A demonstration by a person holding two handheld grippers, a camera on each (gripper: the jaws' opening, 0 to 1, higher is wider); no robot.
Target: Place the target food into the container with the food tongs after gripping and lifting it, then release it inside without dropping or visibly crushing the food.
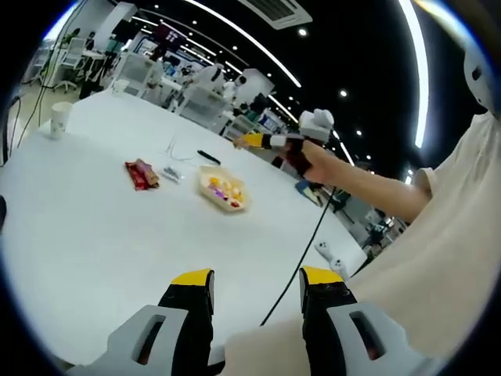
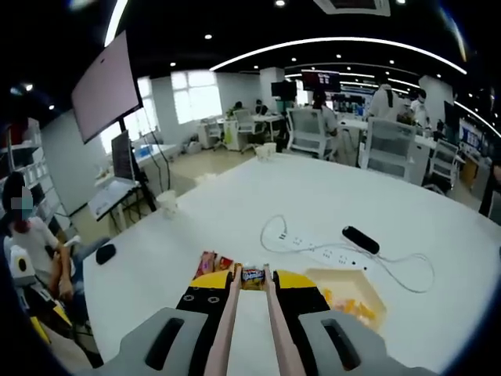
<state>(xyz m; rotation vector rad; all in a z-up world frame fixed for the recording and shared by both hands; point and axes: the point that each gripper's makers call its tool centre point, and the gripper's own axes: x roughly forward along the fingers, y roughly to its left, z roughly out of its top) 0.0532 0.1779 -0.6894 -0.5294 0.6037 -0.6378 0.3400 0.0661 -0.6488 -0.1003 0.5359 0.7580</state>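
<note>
Overhead, lighting: long white light strips and small round spots ran across a dark ceiling.
Room: an open office – white chairs and desks at the back, a seated person at the left edge of the right gripper view, a large screen (image 2: pixel 107 88) on a stand.
Surface: one broad white table (image 1: pixel 94 243), mostly bare, with a black cable (image 1: pixel 301 262) trailing over its near edge.
Left gripper (image 1: pixel 257 283): its two yellow-tipped jaws stood well apart over the table, nothing between them.
Right gripper (image 2: pixel 252 276): clamped on the food tongs (image 2: pixel 249 313), whose two pale arms ran up between the jaws.
Tongs' tips: close together on a small wrapped snack (image 2: pixel 252 275), held above the table.
Container (image 1: pixel 223 189): one shallow tray with bright, colourful pieces inside, resting on the table just right of the tongs' tips in the right gripper view.
Red packet (image 1: pixel 142 174): one, lying flat, left of the container and apart from it.
Paper cup (image 1: pixel 59 119): one, upright near the table's far-left edge.
Power strip (image 2: pixel 325 252): one, white, its cord looping – beyond the container.
Black remote-like object (image 2: pixel 361 240): one, beside the strip.
Black mouse (image 2: pixel 105 253): one, at the table's left edge.
</note>
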